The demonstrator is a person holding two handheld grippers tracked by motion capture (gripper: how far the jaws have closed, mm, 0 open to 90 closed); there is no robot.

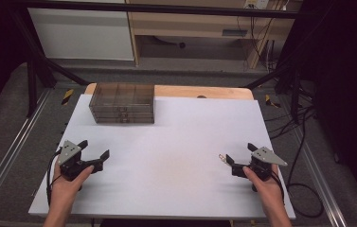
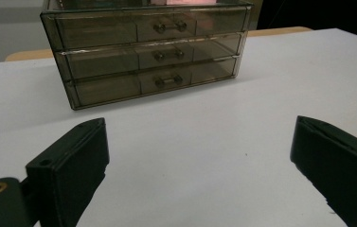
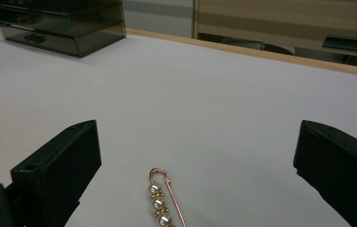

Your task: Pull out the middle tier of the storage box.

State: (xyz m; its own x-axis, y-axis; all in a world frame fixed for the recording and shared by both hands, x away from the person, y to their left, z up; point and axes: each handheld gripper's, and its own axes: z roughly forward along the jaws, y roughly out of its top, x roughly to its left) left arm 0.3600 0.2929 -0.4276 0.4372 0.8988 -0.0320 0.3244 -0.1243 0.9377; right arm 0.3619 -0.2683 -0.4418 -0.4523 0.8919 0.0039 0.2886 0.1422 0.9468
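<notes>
Pin [image 3: 163, 201] and right gripper [image 1: 235, 163] are the pair that matters here: the pin lies on the white table [image 1: 176, 156] just ahead of your right gripper, between its two spread jaws, which touch nothing. In the right gripper view its long axis runs roughly along the gripper's line of sight, with the curled hook end pointing away from you. Your right hand is by far the nearer; your left gripper [image 1: 93, 153] rests well apart at the near left, jaws also wide apart and empty, facing the drawer unit [image 1: 122, 103]. The pin is a slim rose-gold safety pin threaded with small white pearls and gold spacers. The smoky clear three-drawer unit stands at the far left of the table, drawers shut.
</notes>
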